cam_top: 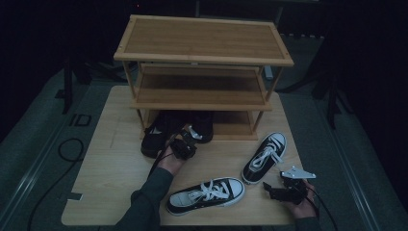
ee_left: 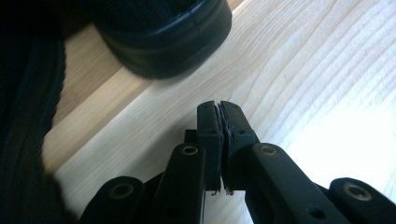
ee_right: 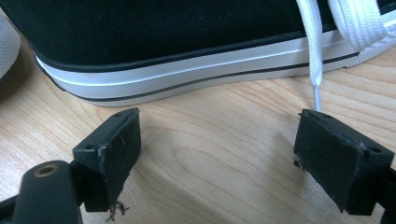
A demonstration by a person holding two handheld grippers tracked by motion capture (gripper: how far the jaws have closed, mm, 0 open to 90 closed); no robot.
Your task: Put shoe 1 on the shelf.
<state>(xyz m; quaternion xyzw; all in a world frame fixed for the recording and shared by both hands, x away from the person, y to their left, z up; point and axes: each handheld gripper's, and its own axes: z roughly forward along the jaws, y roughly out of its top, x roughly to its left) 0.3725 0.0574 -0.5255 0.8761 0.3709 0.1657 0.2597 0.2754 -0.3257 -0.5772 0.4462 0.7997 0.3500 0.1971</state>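
Two black shoes (cam_top: pixel 166 132) already sit on the lowest shelf of the bamboo rack (cam_top: pixel 202 57), while the two black canvas sneakers with white rubber soles and white laces, one (cam_top: pixel 207 195) near the front edge and one (cam_top: pixel 264 157) to its right, lie on the pale wooden bench (cam_top: pixel 110 168), so I judge the work about half done. The left tongs (cam_top: pixel 188 139) are pressed together with nothing between them, just beside the dark shoes, and the right tongs (cam_top: pixel 271 188) stand wide, near the sneakers.

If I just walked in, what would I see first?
First, the three-tier bamboo shoe rack standing at the far side of the pale wooden table. Then two black canvas sneakers with white laces lying loose on the table in front of it, near the open right hand-held gripper. The shut left hand-held gripper is beside plain black shoes at the rack's bottom shelf.
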